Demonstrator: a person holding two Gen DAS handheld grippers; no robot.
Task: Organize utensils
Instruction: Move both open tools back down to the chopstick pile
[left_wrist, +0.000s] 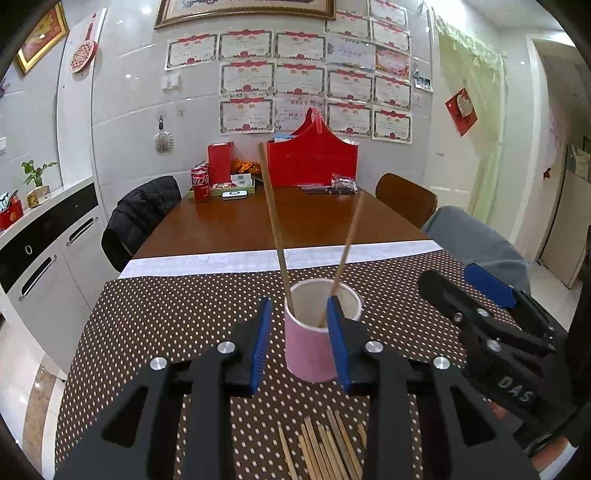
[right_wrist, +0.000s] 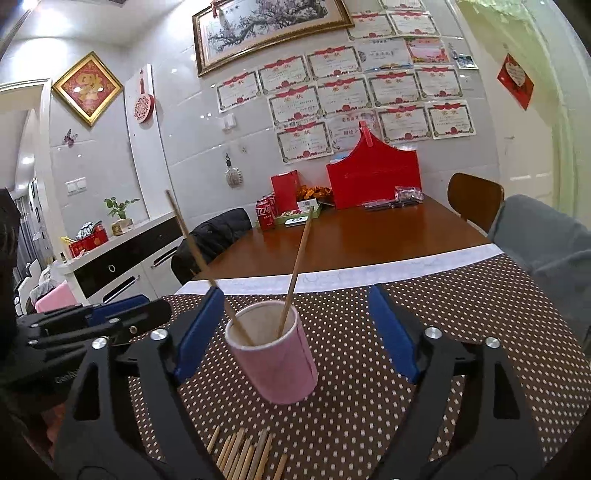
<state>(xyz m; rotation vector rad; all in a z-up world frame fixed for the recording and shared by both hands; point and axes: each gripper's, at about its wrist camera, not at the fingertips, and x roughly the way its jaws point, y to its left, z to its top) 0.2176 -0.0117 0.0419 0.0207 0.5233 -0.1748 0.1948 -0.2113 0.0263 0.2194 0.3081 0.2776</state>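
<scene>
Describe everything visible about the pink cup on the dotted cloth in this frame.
The pink cup is a plain cylinder, seemingly paper, with pink outer wall, pale inside and a white rim. It stands upright on the brown dotted cloth, beyond the loose chopsticks lying flat. Two chopsticks stand in it, leaning apart against the rim. In the left wrist view the cup sits between the left gripper fingers; no pad clearly presses it. The right gripper frames it with wide gaps.
</scene>
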